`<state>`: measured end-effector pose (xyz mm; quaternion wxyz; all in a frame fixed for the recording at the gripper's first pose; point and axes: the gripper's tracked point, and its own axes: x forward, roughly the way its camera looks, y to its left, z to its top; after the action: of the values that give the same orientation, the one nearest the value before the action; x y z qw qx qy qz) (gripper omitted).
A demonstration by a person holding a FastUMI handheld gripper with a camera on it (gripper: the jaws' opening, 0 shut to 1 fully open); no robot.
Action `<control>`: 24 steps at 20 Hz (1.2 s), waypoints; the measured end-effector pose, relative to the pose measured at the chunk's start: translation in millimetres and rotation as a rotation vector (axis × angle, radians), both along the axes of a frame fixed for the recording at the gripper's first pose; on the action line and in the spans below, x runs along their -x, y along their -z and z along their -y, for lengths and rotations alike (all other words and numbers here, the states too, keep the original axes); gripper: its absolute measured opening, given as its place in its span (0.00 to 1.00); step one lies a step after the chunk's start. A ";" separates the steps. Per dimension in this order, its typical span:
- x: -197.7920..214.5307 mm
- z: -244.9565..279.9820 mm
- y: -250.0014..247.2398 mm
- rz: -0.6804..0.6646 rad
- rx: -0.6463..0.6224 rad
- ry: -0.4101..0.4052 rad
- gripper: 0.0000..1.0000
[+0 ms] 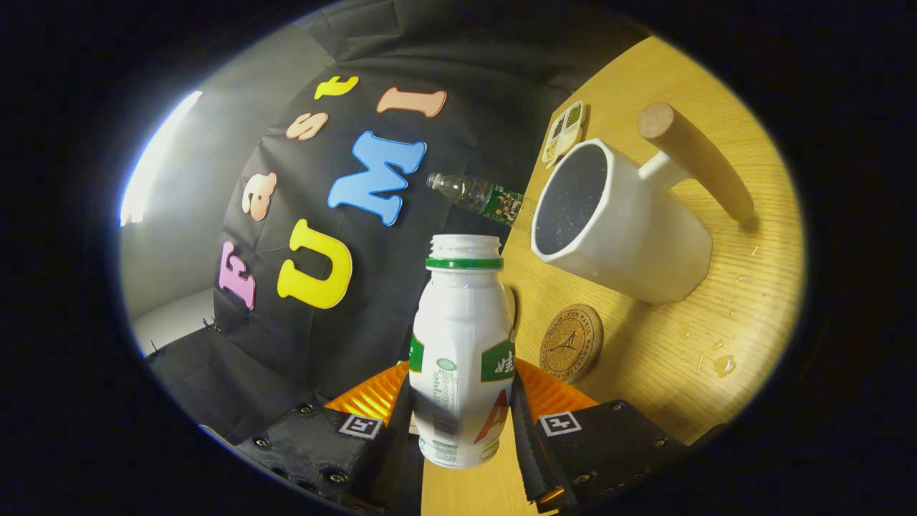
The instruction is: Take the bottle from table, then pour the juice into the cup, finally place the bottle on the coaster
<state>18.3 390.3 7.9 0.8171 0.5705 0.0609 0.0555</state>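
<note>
The claw (462, 423) is closed around the lower body of a small white plastic bottle with a green neck ring and green label patches (462, 344); both fingers press against its sides. The bottle has no cap on, and its open threaded mouth points away from the claw. The whole scene appears rotated, so the light wooden tabletop (716, 315) runs up one side of the bottle rather than beneath it.

Just beside the bottle's middle, a round cork coaster with a dark tower drawing (571, 342) lies flat on the tabletop. Beyond the coaster stands a white faceted cup with a dark inside and a wooden rod handle (623, 222), its mouth facing towards the bottle's neck but well apart from it. Farther off, near the tabletop's edge, are a clear plastic bottle with a green label (476, 193) and a small white tray with divided compartments (564, 131).
</note>
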 end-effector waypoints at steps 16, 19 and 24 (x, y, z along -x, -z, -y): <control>-3.2 9.1 -14.6 0.015 -0.148 0.032 0.65; -1.8 7.7 -17.3 0.014 -0.195 0.035 0.64; -2.1 11.8 -19.5 0.029 -0.246 0.042 0.64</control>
<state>20.4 378.5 27.4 0.7426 0.6669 0.0300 0.0538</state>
